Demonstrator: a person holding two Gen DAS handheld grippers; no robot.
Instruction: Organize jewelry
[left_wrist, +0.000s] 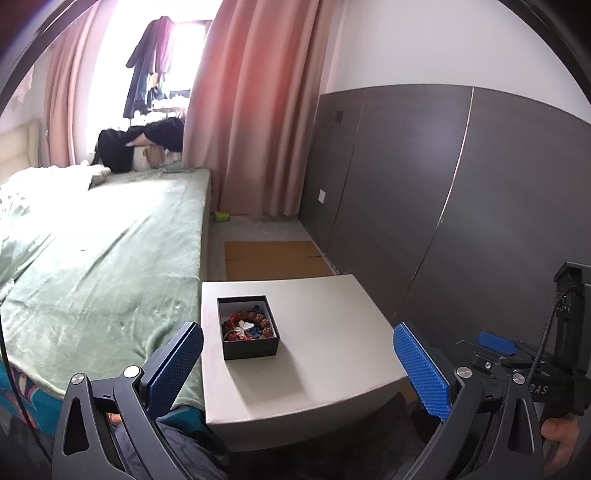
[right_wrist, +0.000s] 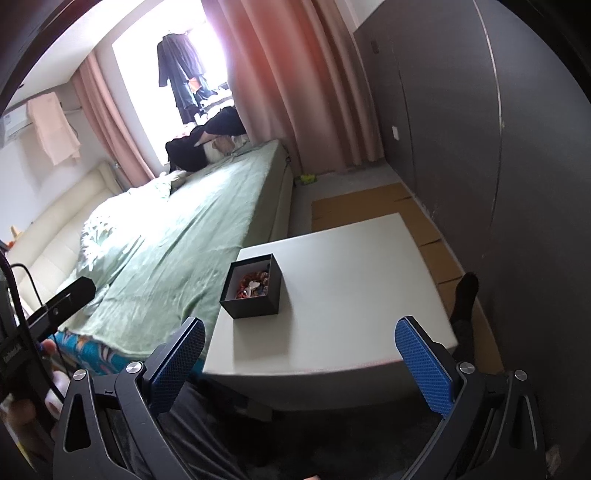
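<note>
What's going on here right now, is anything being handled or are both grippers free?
Both are free. The left gripper and the right gripper stand wide open with nothing between their blue pads, held back from the small white table beside the green bed. The only thing on the table is an open black box with the jewelry piled inside: beads, red cord and a white piece. Neither gripper touches the box.

Both wrist views angled down, near, sharing table (left_wrist: 332, 369), box (left_wrist: 251, 347)
</note>
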